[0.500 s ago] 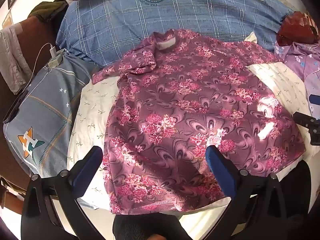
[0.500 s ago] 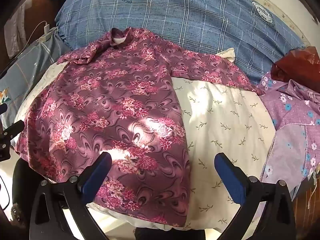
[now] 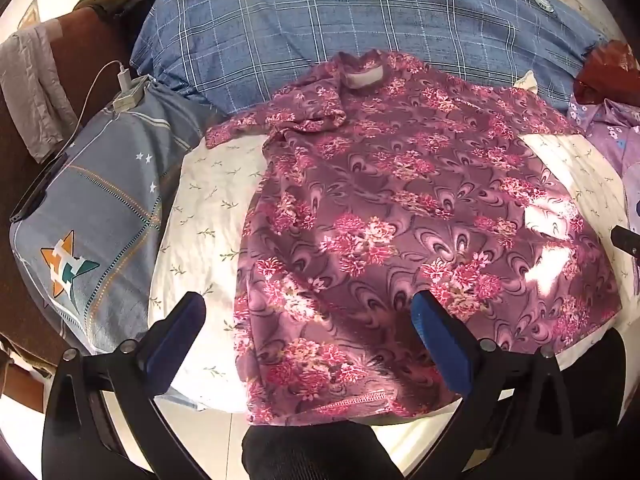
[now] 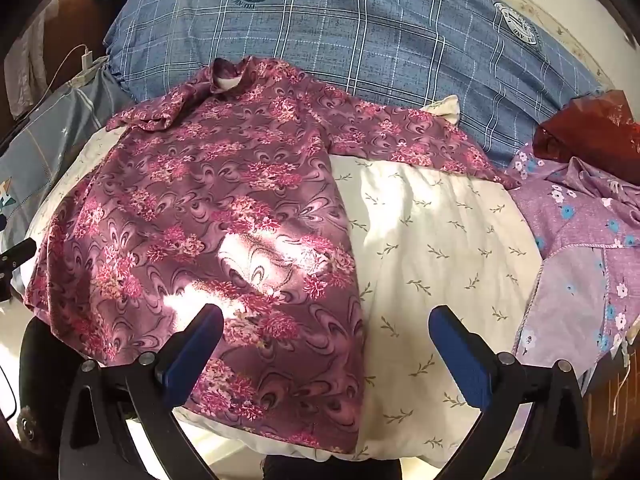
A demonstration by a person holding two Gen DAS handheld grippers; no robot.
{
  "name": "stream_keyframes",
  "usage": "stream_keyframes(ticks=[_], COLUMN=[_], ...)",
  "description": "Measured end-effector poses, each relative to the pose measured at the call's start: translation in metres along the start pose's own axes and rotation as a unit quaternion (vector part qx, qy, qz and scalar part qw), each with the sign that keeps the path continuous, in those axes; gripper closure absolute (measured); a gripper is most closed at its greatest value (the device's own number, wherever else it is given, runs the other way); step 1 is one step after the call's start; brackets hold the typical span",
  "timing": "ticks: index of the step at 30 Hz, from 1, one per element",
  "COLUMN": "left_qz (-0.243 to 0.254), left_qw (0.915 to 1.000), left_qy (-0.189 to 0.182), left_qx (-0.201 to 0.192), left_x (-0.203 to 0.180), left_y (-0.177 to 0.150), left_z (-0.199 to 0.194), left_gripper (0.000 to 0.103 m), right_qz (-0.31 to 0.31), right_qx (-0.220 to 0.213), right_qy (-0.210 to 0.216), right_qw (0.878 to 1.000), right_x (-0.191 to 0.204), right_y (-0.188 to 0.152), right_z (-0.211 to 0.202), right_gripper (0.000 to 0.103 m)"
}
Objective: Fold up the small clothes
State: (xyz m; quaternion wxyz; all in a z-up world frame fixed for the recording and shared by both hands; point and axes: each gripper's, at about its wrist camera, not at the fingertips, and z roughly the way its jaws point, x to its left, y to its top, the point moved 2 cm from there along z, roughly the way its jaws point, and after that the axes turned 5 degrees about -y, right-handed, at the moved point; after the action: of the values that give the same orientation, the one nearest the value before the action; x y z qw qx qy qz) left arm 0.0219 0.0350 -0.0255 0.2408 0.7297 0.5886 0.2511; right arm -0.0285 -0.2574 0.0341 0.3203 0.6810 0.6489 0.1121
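Garment position: the floral shirt (image 3: 400, 220) lies flat on the bed (image 4: 440, 240), unchanged. Left gripper (image 3: 308, 320) and right gripper (image 4: 326, 328) hold fingers apart, empty, at 6 o'clock; folding not begun.

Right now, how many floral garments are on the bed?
2: the maroon floral top spread flat mid-bed, and a lilac flowered garment crumpled at the right edge. More may lie out of frame.

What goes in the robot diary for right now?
step: pre-grasp | left tongs: open, empty | right tongs: open, empty | flowery shirt: flat, unfolded, on bed sheet
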Motion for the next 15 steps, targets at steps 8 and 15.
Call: stream_keyframes(ticks=[8,15], left_qz=[-0.009,-0.008], left_qw=[0.9999,0.9999], left_qy=[-0.004,-0.007], left_qx=[0.010,0.010], left_x=[0.0035,0.0023], left_y=[-0.0012,0.0005], left_z=[0.0052,0.0059], left_gripper=[0.000,0.000], right_qz=[-0.002,0.002], right_qx=[0.004,0.003], right_qy=[0.001,0.000], right_qw=[1.000,1.000], right_x=[-0.0010,-0.0030], right_y=[0.0018,0.0005], right_z=[0.0021,0.0039], right_gripper=[0.000,0.000])
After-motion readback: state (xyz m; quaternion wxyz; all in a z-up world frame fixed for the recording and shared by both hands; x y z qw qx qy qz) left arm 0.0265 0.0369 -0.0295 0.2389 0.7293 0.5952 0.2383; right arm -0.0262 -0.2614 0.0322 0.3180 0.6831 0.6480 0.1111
